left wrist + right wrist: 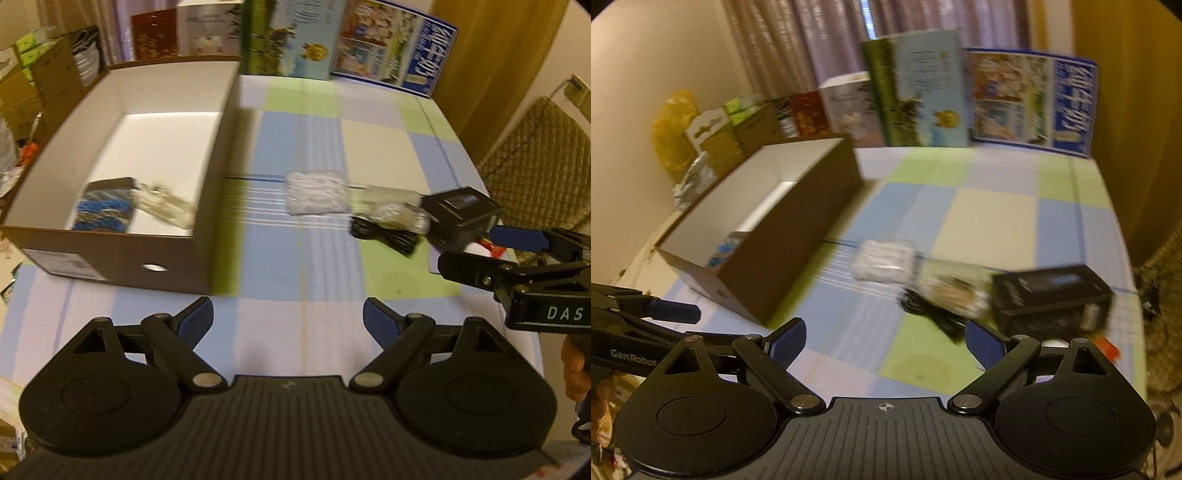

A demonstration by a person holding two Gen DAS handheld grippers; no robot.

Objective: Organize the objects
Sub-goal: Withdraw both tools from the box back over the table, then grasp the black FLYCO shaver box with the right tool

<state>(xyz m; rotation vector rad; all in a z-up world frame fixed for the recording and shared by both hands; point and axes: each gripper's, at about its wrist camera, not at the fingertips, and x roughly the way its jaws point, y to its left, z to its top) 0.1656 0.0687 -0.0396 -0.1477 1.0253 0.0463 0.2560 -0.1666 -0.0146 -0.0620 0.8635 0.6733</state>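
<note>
With 2 items in the cardboard box [122, 155] at 10 o'clock, both grippers [288, 321] [884, 341] gape empty while the white packet [317, 197], black cable [384, 234] and black box [458, 212] wait.

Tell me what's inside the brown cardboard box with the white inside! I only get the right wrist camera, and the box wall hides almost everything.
Observer: In the left wrist view, a flat item with a blue, white and black pattern lies at the near end of the brown cardboard box.
Operator: Is it all alone in there?
Observer: No, a clear crinkly plastic packet lies right beside it. The picture is too blurred to say what is in it.
Operator: Is the left gripper carrying anything?
Observer: No. The left gripper has its jaws wide apart, with only the checked tablecloth showing between them.
</note>
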